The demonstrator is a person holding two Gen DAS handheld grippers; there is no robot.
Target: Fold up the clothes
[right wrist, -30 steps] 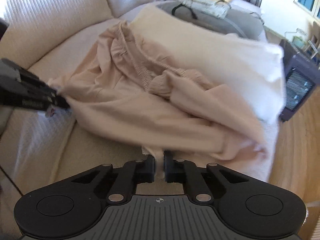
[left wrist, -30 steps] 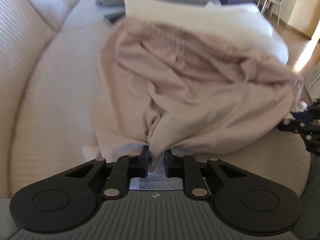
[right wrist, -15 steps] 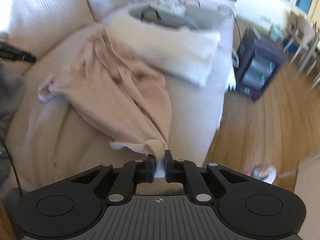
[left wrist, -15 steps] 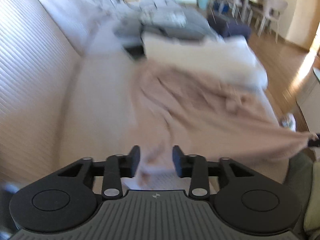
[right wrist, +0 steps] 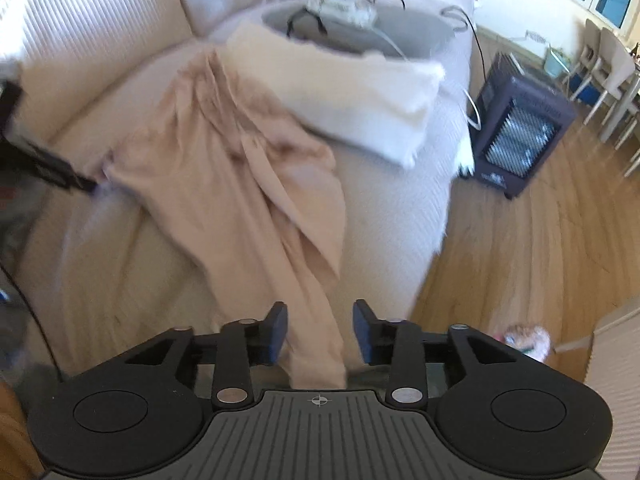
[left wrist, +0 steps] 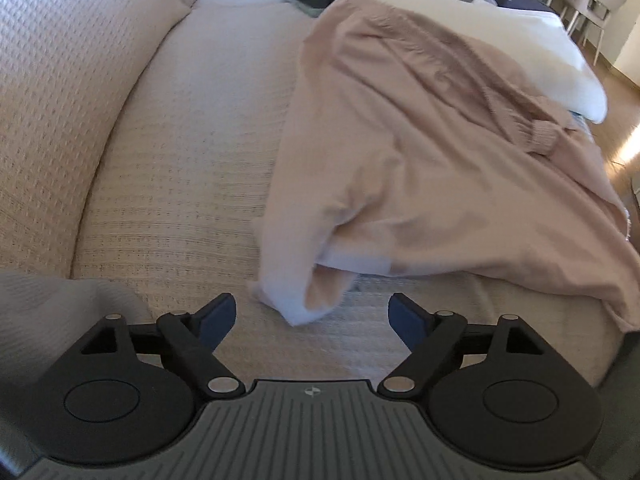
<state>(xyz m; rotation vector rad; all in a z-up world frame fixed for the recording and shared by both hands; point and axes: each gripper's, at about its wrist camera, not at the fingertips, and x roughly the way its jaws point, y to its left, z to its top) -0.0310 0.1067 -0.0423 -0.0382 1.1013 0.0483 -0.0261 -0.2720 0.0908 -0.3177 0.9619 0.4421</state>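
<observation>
Both grippers, left and right, gripped the garment a second ago; now their jaws stand wide open, holding nothing. The garment lies spread on the sofa, partly over a white pillow.

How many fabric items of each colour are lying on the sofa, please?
Pink: 1, the pink garment, spread out, one end between the open right tool fingers.
White: 1, the white pillow.
Grey: 1, the grey cushion behind the pillow.
Total: 3.
The left tool is open, holding nothing.
</observation>
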